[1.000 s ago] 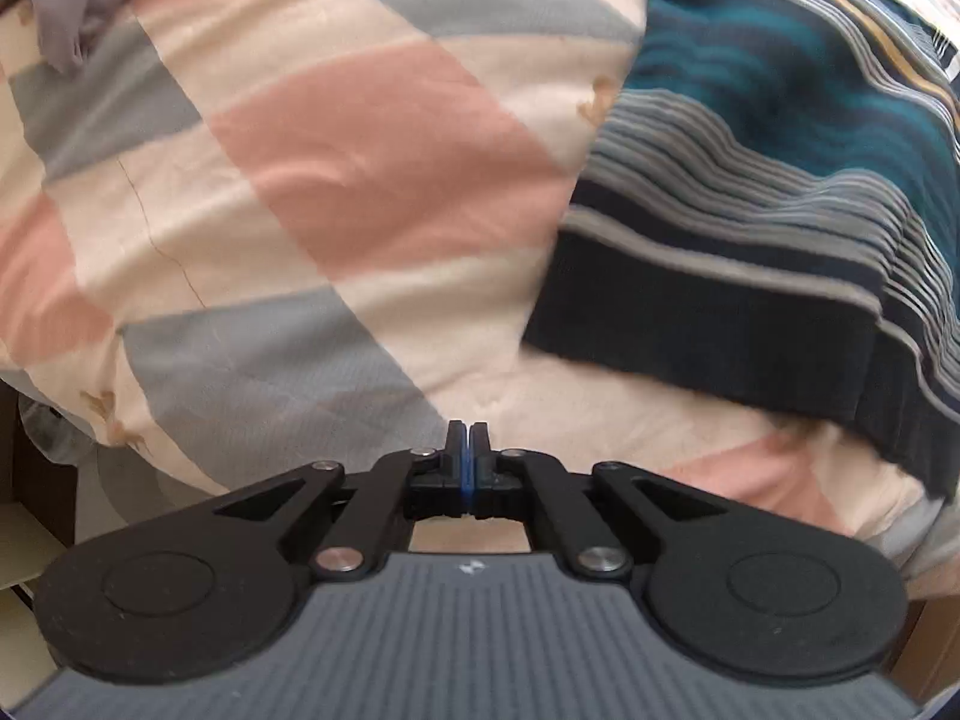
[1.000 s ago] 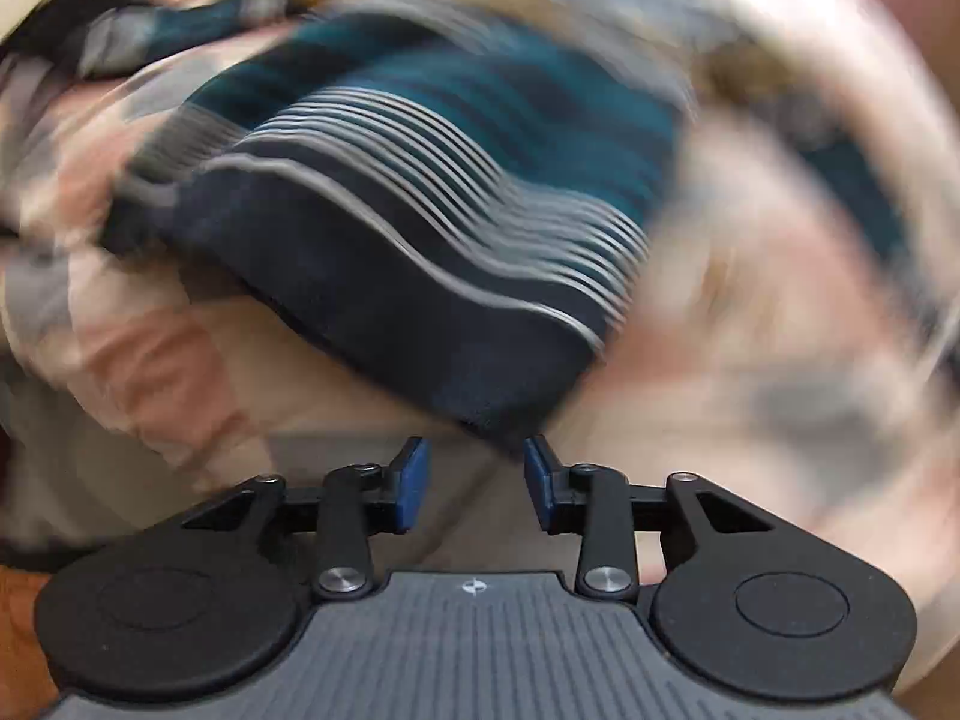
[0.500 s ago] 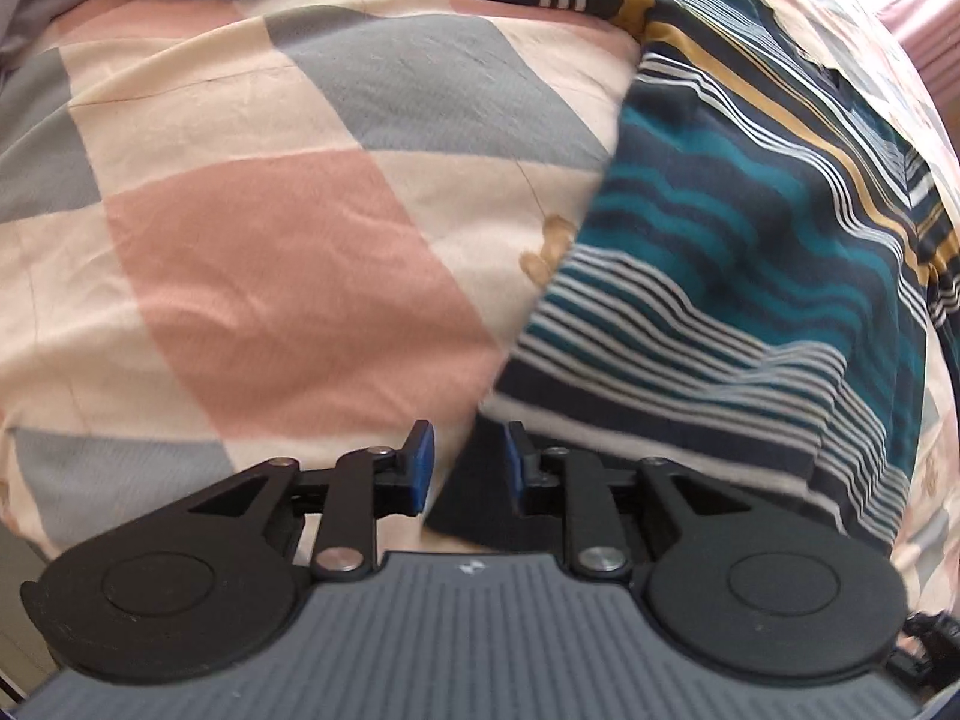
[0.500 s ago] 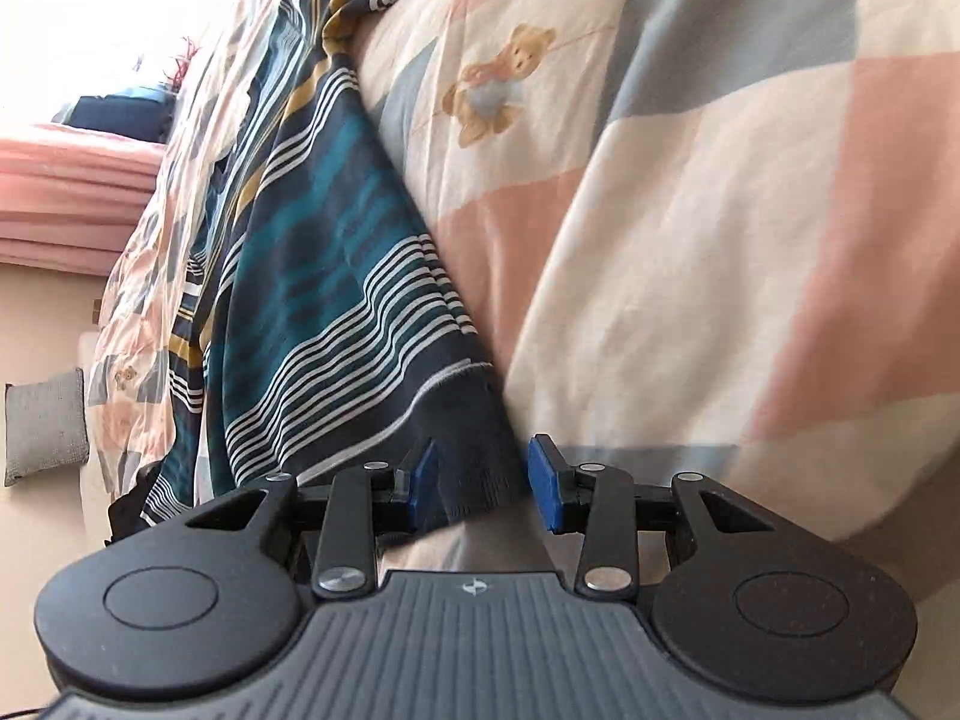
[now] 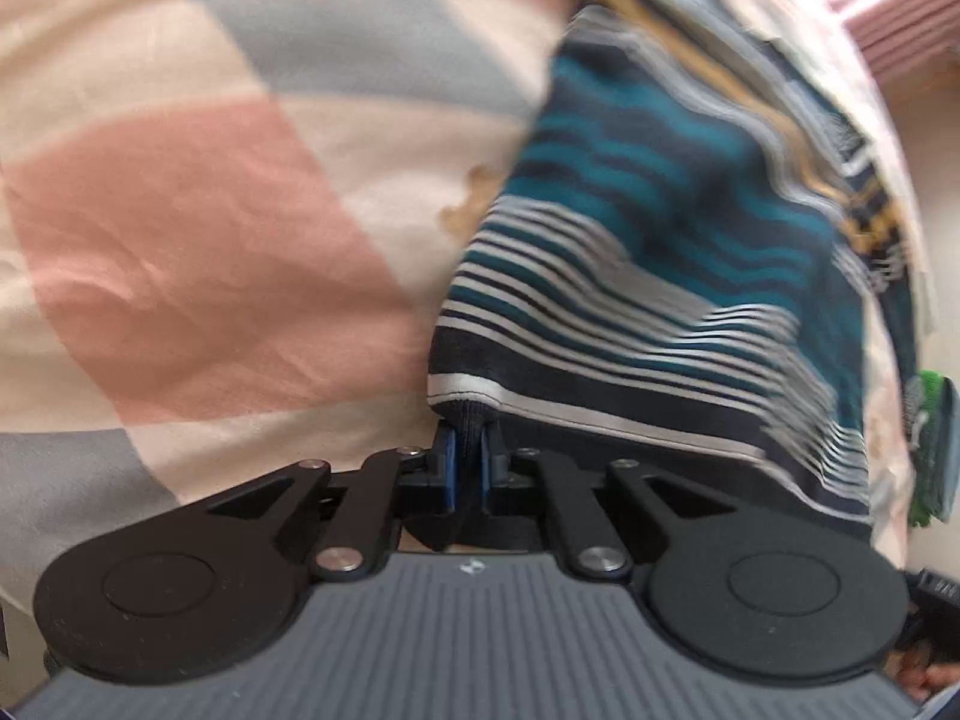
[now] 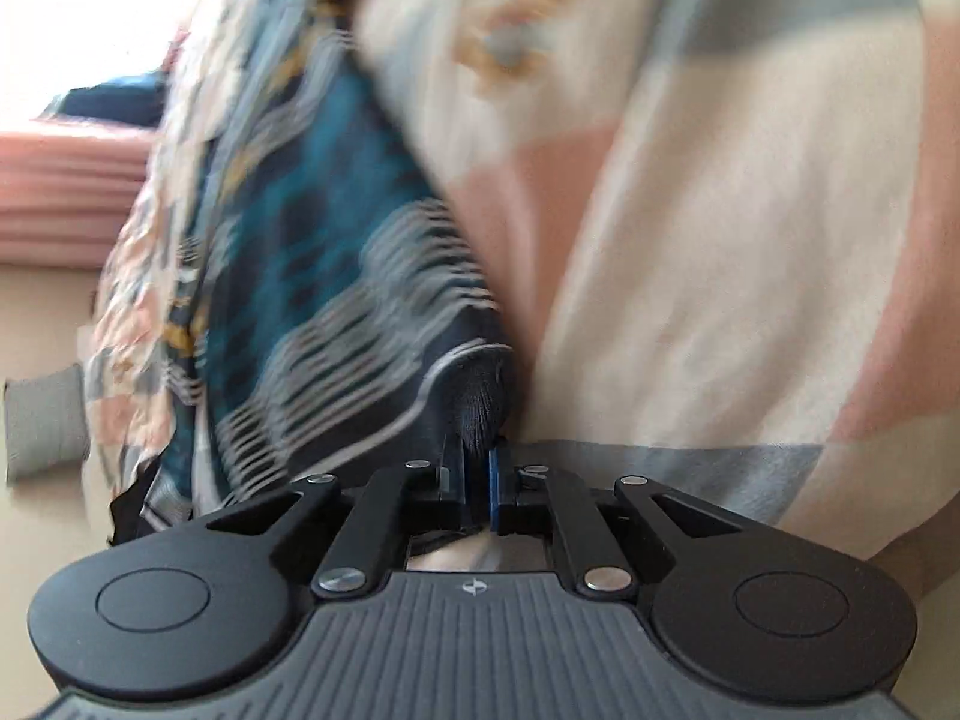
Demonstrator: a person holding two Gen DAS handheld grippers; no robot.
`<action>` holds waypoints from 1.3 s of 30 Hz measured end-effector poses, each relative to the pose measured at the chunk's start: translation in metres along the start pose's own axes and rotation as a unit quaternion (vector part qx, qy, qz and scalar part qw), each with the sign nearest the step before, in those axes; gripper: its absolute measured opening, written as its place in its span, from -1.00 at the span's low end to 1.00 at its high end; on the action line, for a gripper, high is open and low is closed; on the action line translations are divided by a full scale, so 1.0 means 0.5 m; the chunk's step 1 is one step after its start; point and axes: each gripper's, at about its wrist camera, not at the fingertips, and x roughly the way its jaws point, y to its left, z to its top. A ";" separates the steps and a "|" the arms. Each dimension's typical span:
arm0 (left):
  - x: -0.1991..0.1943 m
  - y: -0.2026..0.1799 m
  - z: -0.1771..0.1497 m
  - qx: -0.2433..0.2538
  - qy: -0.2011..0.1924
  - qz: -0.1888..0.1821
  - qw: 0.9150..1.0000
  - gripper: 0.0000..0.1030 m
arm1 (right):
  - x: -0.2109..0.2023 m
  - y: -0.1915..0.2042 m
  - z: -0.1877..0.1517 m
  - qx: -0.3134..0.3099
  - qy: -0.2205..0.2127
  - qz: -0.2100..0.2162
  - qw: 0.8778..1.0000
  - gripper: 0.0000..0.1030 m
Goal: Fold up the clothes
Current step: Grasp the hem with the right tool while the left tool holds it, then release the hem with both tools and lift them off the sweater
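Observation:
A striped garment [image 5: 648,252] in navy, teal, white and mustard lies on a bed covered by a checked sheet [image 5: 198,228] of pink, grey and cream. My left gripper [image 5: 467,456] is shut on the near left corner of its dark hem. The garment also shows in the right wrist view [image 6: 312,276], stretching up and left. My right gripper [image 6: 477,465] is shut on the other near corner of the hem. Both views are blurred by motion.
The checked sheet [image 6: 720,240] fills the right of the right wrist view. A pink striped cloth [image 6: 66,186] and a grey cushion [image 6: 42,426] lie off the bed at left. A green object [image 5: 930,450] shows at the far right of the left wrist view.
Both grippers were open around the hem corners half a second ago. Both have now shut on the hem. The views blur as the garment moves.

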 end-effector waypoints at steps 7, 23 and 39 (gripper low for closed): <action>-0.115 -0.048 -0.067 0.051 -0.039 -0.026 0.998 -0.92 | -0.187 0.057 0.028 -0.091 -0.025 -0.043 0.995 -0.92; -0.007 -0.103 -0.097 0.102 0.019 0.171 0.980 -0.97 | -0.068 -0.020 0.037 -0.108 0.057 -0.232 0.965 -0.40; -0.232 -0.445 -0.052 0.175 -0.130 0.182 0.959 -0.72 | -0.176 0.207 0.039 -0.245 -0.022 -0.195 0.949 0.15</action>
